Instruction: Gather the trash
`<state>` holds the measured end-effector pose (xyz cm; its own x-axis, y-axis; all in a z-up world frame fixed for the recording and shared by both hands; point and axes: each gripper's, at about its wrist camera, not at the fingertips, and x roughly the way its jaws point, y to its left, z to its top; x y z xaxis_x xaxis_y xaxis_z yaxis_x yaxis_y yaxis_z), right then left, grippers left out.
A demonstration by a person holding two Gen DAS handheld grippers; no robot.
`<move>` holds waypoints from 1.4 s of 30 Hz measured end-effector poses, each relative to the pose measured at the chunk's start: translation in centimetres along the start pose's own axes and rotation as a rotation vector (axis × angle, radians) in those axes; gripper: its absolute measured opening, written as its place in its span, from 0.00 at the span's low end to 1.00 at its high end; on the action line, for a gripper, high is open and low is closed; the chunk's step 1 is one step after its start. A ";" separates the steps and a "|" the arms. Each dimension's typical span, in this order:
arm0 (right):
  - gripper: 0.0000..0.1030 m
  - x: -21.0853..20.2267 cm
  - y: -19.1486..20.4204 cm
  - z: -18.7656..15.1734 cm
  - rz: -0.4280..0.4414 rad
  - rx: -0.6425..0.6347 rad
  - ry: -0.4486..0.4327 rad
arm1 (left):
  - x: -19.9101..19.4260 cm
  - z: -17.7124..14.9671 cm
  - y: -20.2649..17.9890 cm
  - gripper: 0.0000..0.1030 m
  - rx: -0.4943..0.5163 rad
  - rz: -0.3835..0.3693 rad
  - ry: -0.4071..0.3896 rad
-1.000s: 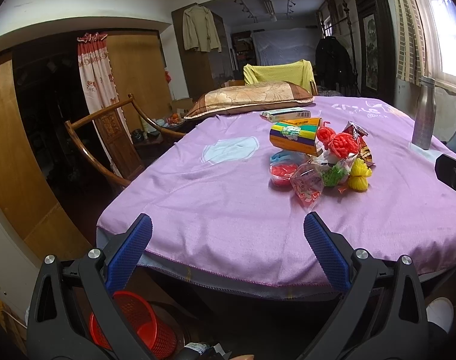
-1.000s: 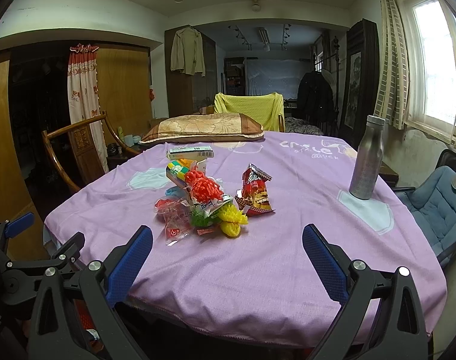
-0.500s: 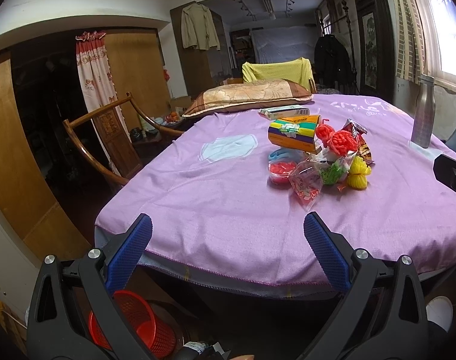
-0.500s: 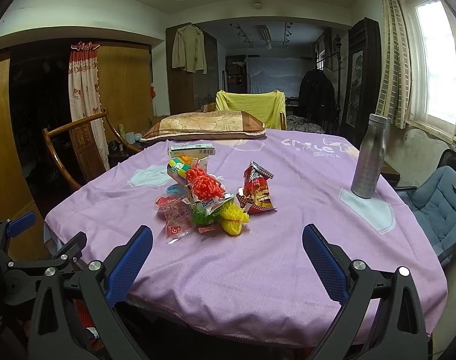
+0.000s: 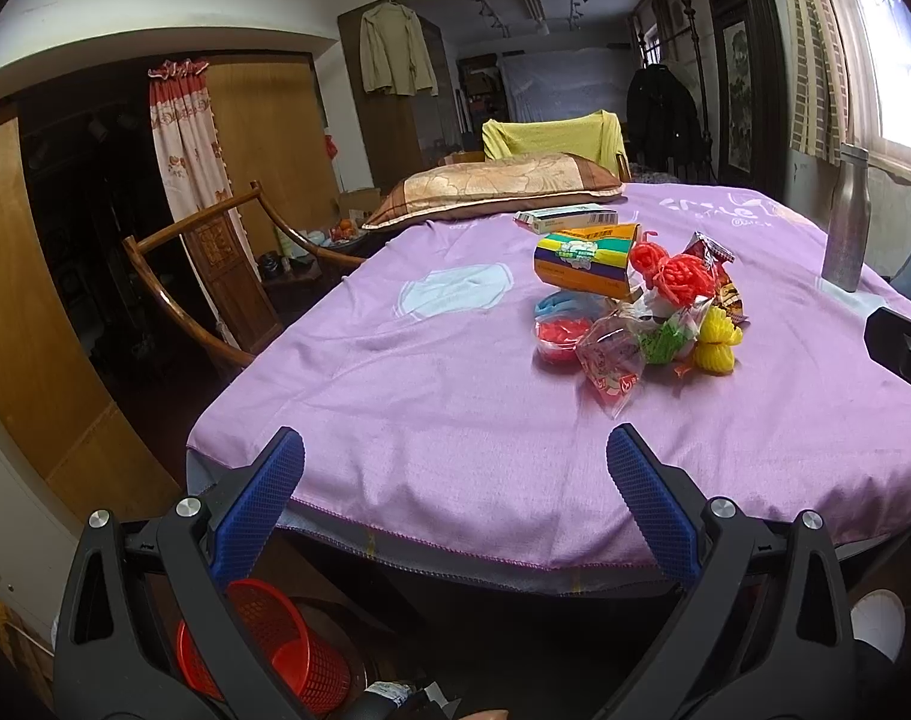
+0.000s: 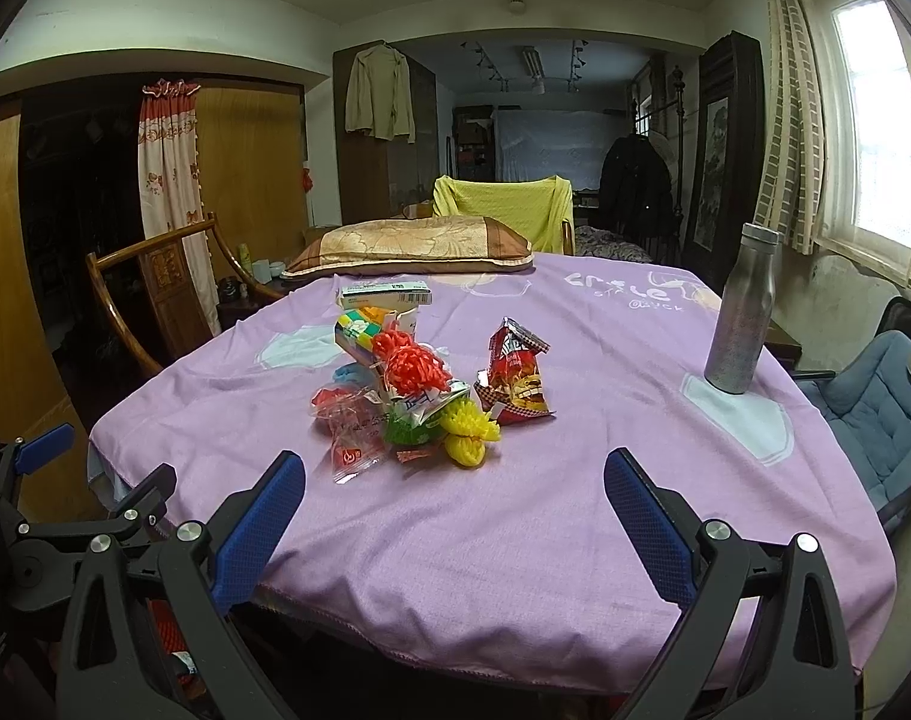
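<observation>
Purple-clothed table (image 6: 515, 540) in a cluttered room | trash pile (image 6: 419, 396) mid-table, left of the steel bottle (image 6: 740, 312), untouched | red basket (image 5: 275, 648) on floor under near table edge | my left gripper (image 5: 455, 516) and right gripper (image 6: 455, 516) both spread wide, empty | nothing collected yet; all remains.

A heap of wrappers (image 6: 419, 396) lies on the counter (image 6: 575, 480) ahead of the right tool (image 6: 455, 507) and slightly to its left, with a snack bag (image 6: 518, 381) touching the heap's right side and a flat box (image 6: 385, 294) just behind it. A bottle (image 6: 740, 318) stands upright far to the right, well apart from the heap, and a pillow (image 6: 407, 252) lies along the counter's far edge. Ahead of the left tool (image 5: 455, 489) the heap (image 5: 641, 312) sits to the right, while a basket (image 5: 269, 642) stands on the floor below the counter's near edge, behind the tool's left finger.
</observation>
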<state>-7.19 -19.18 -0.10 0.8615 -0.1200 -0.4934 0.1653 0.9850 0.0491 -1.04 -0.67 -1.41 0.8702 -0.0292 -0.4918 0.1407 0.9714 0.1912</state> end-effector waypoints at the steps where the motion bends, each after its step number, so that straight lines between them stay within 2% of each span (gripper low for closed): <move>1: 0.95 0.0 0.0 0.0 0.000 0.000 0.000 | 0.0 0.0 0.0 0.94 0.001 0.000 0.000; 28: 0.95 0.6 0.2 -0.1 0.008 -0.003 0.023 | 0.3 -0.4 0.1 0.94 0.002 -0.004 0.011; 42: 0.95 1.8 -1.1 -0.4 0.019 0.031 0.054 | 1.6 -0.5 -0.1 0.94 0.005 -0.029 0.070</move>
<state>-6.02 -20.42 -1.37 0.8377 -0.0941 -0.5379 0.1648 0.9827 0.0848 0.07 -0.73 -2.62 0.8304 -0.0411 -0.5556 0.1682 0.9692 0.1799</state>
